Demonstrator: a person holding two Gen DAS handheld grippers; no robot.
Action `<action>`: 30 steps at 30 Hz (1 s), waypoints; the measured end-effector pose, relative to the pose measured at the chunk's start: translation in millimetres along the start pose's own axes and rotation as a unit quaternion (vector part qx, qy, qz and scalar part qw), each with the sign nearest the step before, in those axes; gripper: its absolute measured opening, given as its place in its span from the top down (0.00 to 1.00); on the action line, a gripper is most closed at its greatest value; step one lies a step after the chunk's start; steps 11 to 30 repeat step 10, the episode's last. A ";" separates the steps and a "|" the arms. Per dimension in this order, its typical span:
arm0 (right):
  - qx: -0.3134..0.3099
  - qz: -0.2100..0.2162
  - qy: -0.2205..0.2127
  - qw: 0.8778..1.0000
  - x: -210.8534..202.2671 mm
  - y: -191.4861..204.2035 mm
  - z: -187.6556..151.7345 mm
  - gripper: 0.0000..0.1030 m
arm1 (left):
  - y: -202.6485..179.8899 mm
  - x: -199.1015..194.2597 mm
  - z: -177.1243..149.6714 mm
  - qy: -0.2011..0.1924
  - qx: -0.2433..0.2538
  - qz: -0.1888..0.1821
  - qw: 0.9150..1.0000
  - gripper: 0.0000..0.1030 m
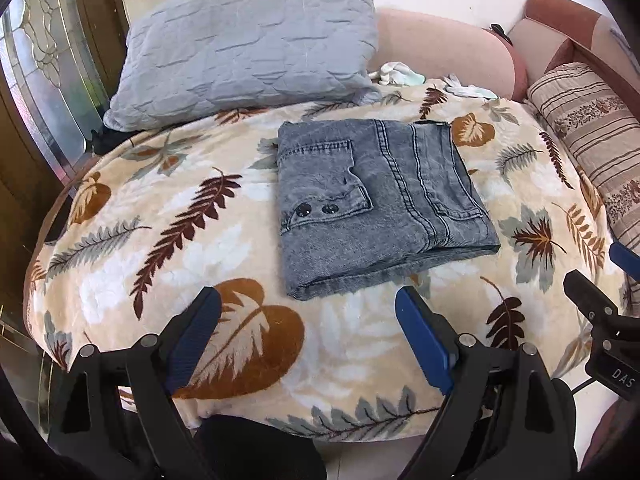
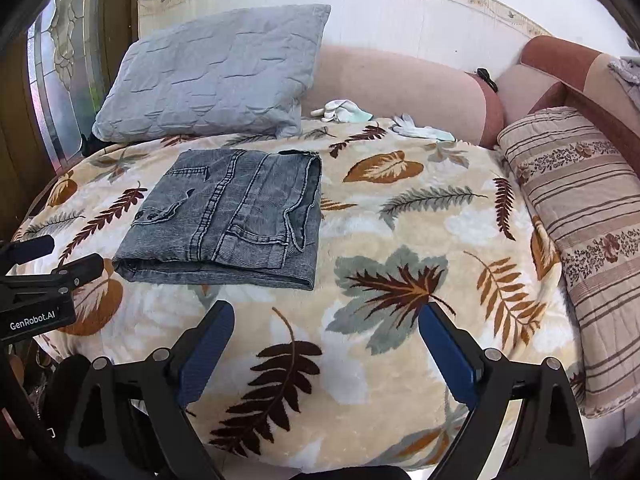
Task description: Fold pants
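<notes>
The grey denim pants [image 1: 372,200] lie folded into a compact rectangle on the leaf-patterned blanket [image 1: 168,248], pocket and two black buttons facing up. They also show in the right wrist view [image 2: 232,216], left of centre. My left gripper [image 1: 308,300] is open and empty, just in front of the pants' near edge. My right gripper [image 2: 326,316] is open and empty, in front of and to the right of the pants. The right gripper also shows at the right edge of the left wrist view [image 1: 608,272]; the left gripper shows at the left edge of the right wrist view [image 2: 60,256].
A grey quilted pillow [image 1: 248,40] leans at the back left. A striped bolster [image 2: 584,216] lies along the right side. White gloves [image 2: 340,111] lie behind the blanket against the pink sofa back [image 2: 400,84]. A glass door [image 1: 36,52] stands at left.
</notes>
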State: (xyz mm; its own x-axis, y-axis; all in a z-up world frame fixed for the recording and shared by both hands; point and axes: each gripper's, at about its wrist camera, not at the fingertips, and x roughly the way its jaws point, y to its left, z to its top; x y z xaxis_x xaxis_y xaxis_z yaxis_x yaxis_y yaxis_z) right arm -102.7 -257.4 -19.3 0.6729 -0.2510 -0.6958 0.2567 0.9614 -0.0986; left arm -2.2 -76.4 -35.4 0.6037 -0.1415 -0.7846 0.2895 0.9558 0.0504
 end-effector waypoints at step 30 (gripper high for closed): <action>0.001 -0.008 0.010 1.000 6.7 -2.5 -1.5 0.09 | -1.3 -2.7 1.4 -0.003 0.001 -0.001 1.000 0.13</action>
